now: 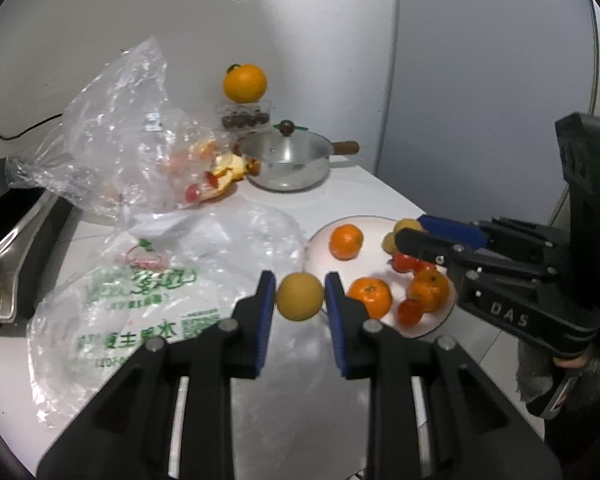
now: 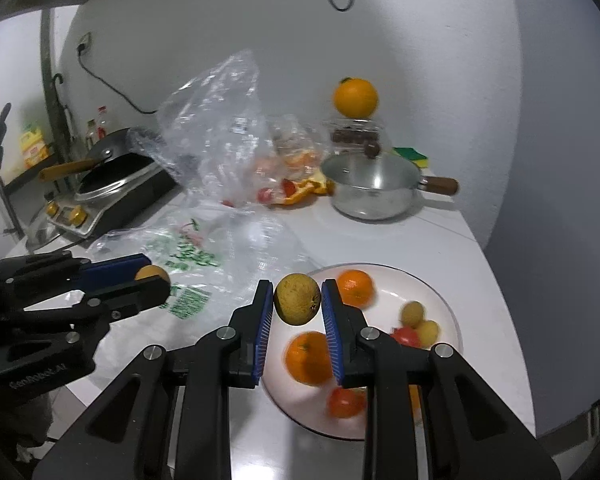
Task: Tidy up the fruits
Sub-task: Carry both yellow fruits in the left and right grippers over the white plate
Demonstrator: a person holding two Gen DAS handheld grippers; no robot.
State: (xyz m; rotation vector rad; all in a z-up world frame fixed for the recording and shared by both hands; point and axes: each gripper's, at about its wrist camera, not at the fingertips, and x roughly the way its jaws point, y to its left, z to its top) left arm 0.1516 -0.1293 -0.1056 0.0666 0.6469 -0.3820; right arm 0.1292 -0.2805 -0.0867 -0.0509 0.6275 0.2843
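- Nearest the camera were the black arms and blue pads of the left gripper (image 1: 300,298), clamped on a small yellow fruit (image 1: 300,297).
- The right gripper (image 2: 297,300) was clamped on a second yellow fruit (image 2: 297,299), a rougher one with a dark spot.
- Both fruits were up off the counter, each squeezed between two pads.
- The step in hand looked like carrying these two fruits to the white plate (image 2: 384,292).
- The plate lay just ahead of the right gripper and partly under it; for the left gripper it was ahead and off to the right.
- On the plate there were already oranges (image 2: 355,287), small red tomatoes (image 2: 406,336) and little yellow fruits (image 2: 414,314).
- Next, each gripper would need to go down over a bare spot on the plate and let go softly, because round fruit rolls.
- The two grippers were close together, so they could bump over the plate.
- A printed plastic bag (image 1: 140,300) lay flat under and left of the left gripper.
- Farther ahead stood a crumpled clear bag (image 1: 120,128) with peels, a silver pot (image 1: 288,164), and a big orange (image 1: 245,82) on a clear box.
- A stove with a pan (image 2: 112,176) was far to the left.
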